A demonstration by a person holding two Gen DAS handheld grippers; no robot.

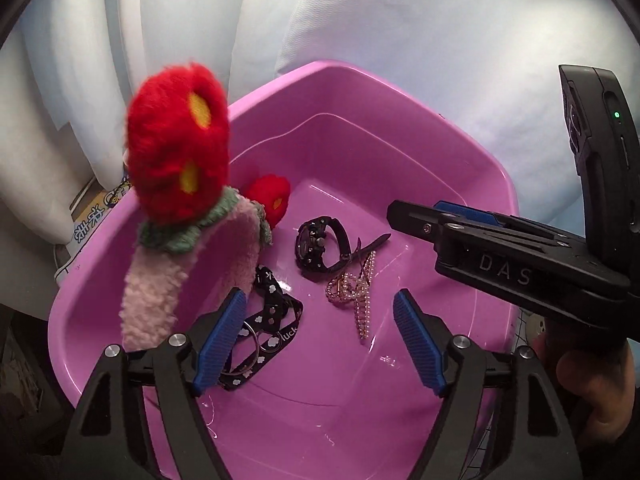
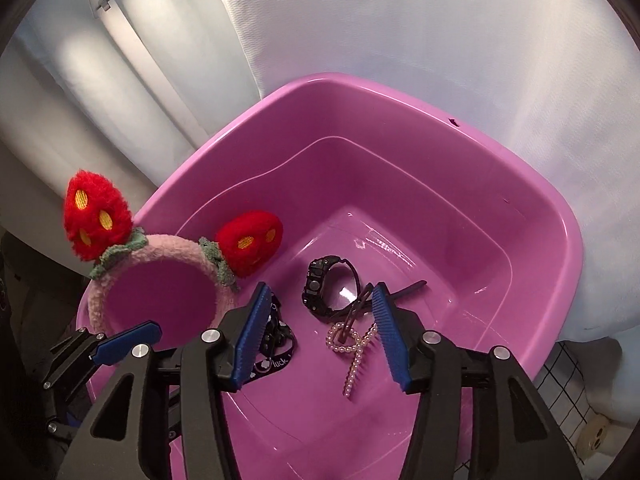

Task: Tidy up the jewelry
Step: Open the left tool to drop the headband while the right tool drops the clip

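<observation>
A pink plastic basin (image 2: 440,184) fills most of both views, with white cloth (image 2: 400,32) draped behind it. Leaning over its left rim is a fuzzy pink headband (image 2: 168,250) topped by two red plush strawberries; one strawberry sits inside the basin, the other rises above the rim. The left gripper (image 1: 320,336) hangs over the near part of the basin with its blue pads wide apart and nothing between them. The right gripper (image 2: 316,334) is likewise spread open and empty, just above the basin floor. On that floor lies a black wristwatch (image 2: 324,288), its strap curling toward the right. Just left of it sits a black lanyard (image 1: 272,320) printed with white clovers and the word "luck", partly hidden behind the left pad of each gripper. Touching the watch strap on the near side is a pearl hair clip (image 2: 354,344), its row of beads pointing toward the camera
</observation>
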